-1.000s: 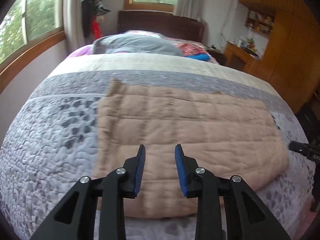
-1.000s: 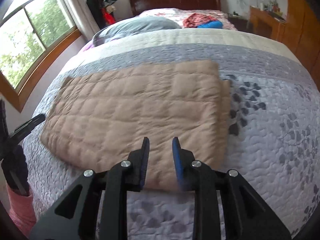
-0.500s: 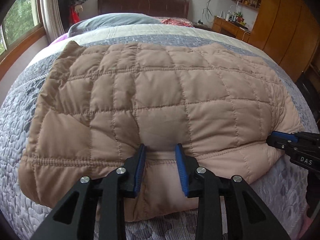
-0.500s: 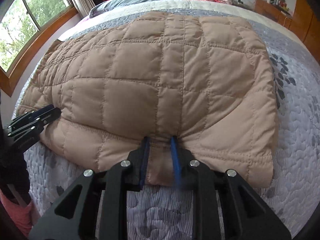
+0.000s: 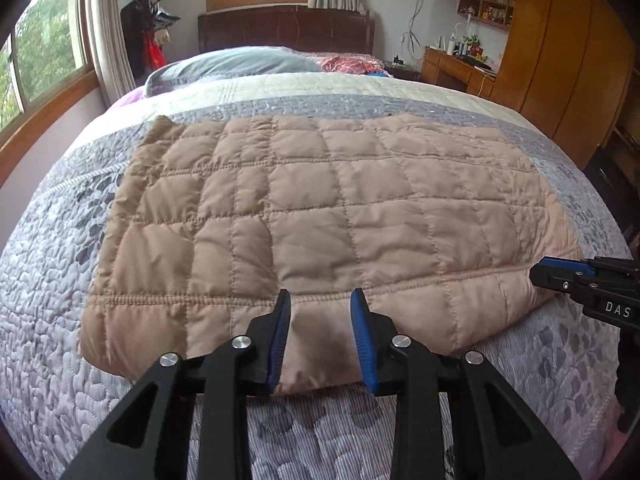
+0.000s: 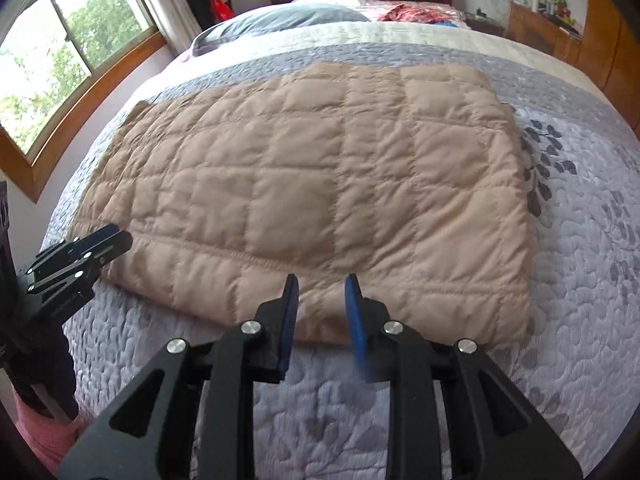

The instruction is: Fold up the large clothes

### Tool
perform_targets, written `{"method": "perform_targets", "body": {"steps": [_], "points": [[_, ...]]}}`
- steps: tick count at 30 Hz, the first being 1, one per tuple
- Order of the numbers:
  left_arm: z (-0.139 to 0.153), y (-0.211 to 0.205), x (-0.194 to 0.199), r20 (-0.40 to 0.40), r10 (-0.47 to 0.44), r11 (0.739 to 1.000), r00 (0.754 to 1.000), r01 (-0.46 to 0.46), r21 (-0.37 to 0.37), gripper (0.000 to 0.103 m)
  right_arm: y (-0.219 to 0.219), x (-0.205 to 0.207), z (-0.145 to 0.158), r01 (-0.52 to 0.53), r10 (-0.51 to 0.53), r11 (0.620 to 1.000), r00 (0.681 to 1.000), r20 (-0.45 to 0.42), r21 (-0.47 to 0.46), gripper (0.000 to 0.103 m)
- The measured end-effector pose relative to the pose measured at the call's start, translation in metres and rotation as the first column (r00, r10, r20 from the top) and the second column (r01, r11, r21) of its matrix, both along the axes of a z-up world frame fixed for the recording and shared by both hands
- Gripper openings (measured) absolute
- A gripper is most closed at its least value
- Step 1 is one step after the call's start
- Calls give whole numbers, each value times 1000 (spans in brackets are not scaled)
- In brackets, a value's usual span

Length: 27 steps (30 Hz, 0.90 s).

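Black jaws with blue pads nearest my cameras: my left gripper (image 5: pixel 320 300) stands parted, the near hem of the tan quilted jacket (image 5: pixel 320 208) lying loose between its pads, nothing clamped. My right gripper (image 6: pixel 322 286) is opening, the same hem between its pads, unpinched. Beyond them, the jacket lies folded flat, a padded rectangle across the grey-lilac bedspread (image 5: pixel 48 280). Further on: a grey pillow (image 5: pixel 240 62), a red patterned cloth (image 5: pixel 348 65), then the dark wooden headboard (image 5: pixel 284 28). Window (image 6: pixel 60 60) at left, wooden cabinets (image 5: pixel 560 60) at right.
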<state>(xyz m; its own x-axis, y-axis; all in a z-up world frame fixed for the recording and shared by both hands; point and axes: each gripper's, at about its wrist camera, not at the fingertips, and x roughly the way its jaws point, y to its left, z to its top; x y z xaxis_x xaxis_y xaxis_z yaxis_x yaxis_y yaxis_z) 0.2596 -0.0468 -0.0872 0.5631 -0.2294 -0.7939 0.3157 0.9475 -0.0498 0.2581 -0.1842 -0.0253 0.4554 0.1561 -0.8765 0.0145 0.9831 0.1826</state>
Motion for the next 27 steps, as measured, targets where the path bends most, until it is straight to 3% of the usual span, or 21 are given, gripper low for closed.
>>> {"method": "perform_targets", "body": {"steps": [4, 10, 22, 24, 27], "points": [[-12, -1, 5, -22, -6, 1000, 1000, 6, 18, 32, 6, 4, -13, -10, 9, 999, 1000, -24, -31, 25], [-30, 2, 20, -89, -14, 1000, 996, 12, -22, 32, 4, 15, -36, -11, 12, 1000, 999, -43, 13, 25], [-19, 6, 18, -101, -8, 1000, 995, 5, -29, 32, 0, 12, -27, -39, 40, 999, 998, -41, 33, 26], [-7, 16, 16, -114, -19, 997, 993, 11, -73, 33, -6, 5, -14, -64, 66, 995, 998, -14, 79, 39], [21, 48, 20, -86, 4, 989, 996, -17, -148, 47, -29, -7, 14, -58, 50, 993, 996, 77, 100, 61]]}}
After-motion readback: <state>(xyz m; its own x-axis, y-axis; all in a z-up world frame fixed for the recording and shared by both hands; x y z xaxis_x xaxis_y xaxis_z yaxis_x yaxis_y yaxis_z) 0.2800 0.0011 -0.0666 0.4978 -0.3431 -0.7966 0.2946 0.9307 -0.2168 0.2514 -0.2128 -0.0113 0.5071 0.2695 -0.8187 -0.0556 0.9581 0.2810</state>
